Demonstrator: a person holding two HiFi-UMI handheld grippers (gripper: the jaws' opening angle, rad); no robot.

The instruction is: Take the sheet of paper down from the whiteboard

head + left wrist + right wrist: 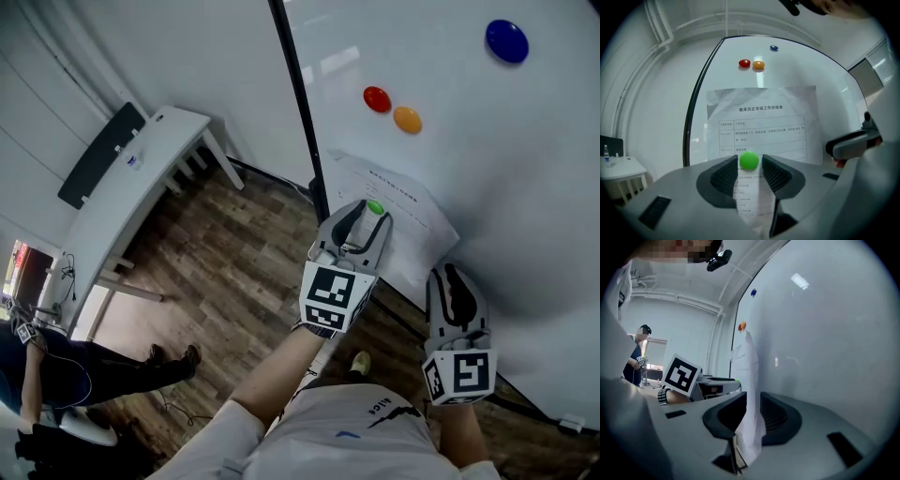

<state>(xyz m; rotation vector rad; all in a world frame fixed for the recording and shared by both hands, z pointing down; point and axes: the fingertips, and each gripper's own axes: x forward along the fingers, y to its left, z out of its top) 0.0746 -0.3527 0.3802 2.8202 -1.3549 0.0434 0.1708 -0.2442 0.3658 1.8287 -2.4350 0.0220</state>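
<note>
A printed sheet of paper (417, 230) hangs on the whiteboard (525, 169), pinned by a green magnet (375, 207) near its top. My left gripper (367, 216) points at the board, its jaws standing open on either side of the green magnet (749, 160) with thin gaps showing. The sheet (764, 122) fills the board behind it. My right gripper (450, 278) is at the sheet's lower right edge. In the right gripper view the paper (743, 366) runs edge-on between the jaws of that gripper (753, 404), which are shut on it.
Red (377, 98), orange (407, 119) and blue (506, 41) magnets sit higher on the board. The board's black frame edge (300, 103) runs down its left side. A white table (112, 216) stands to the left on the wood floor, with another person (56, 375) beyond it.
</note>
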